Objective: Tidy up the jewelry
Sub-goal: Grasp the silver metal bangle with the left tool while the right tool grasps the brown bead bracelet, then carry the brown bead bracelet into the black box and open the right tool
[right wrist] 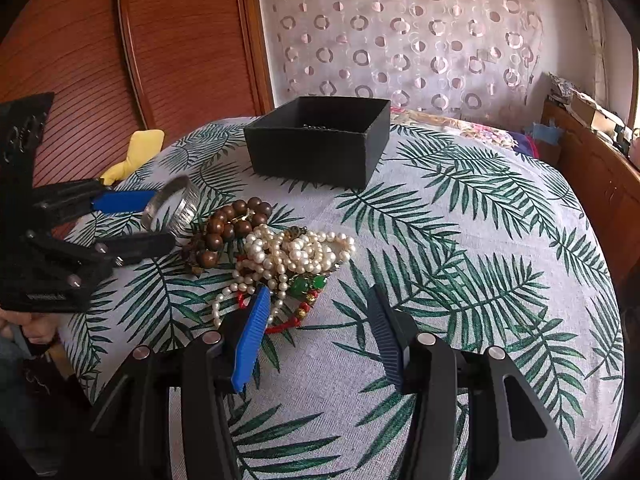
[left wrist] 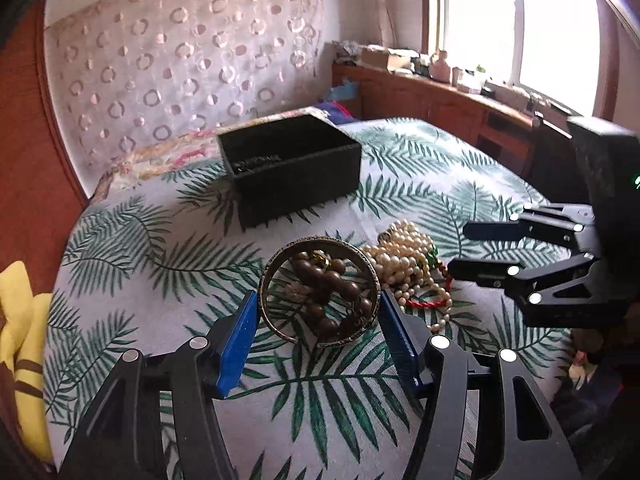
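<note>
The left gripper (left wrist: 318, 312) is clamping a metal bangle (left wrist: 320, 292). The right gripper (right wrist: 316, 328) is hovering wide open and empty, near the pearls (right wrist: 296, 252); the black box (right wrist: 320, 140) is sitting farther back.

Blown-out window (left wrist: 520, 24) daylight, soft shadows, fisheye-warped edges

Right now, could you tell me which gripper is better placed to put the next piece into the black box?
Left: the left gripper already holds the metal bangle, while the right gripper is open and empty.
</note>
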`<action>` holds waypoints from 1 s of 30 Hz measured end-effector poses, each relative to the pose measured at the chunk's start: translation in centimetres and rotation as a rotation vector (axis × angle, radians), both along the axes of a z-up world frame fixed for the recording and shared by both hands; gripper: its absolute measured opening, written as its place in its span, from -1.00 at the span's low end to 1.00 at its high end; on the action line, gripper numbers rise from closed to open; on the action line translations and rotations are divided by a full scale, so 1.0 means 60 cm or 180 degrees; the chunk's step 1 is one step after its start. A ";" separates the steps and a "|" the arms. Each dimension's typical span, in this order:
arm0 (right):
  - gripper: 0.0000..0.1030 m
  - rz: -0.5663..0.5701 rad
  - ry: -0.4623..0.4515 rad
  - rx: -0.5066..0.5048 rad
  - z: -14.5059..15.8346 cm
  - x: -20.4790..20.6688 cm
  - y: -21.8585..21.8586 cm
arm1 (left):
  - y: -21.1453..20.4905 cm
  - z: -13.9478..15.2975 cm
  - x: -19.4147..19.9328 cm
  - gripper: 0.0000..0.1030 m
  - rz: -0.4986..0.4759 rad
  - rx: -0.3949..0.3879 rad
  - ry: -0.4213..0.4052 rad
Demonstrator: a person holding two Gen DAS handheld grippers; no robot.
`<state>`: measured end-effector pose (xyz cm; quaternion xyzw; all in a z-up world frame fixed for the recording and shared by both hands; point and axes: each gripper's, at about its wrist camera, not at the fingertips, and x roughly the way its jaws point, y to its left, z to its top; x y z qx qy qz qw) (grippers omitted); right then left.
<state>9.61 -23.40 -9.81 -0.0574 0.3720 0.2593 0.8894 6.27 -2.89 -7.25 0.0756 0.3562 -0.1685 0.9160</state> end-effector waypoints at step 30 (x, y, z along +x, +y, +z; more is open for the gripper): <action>-0.71 0.0594 0.0258 -0.0150 0.008 0.048 0.157 | 0.077 0.011 -0.021 0.12 0.0300 -0.0154 -0.0096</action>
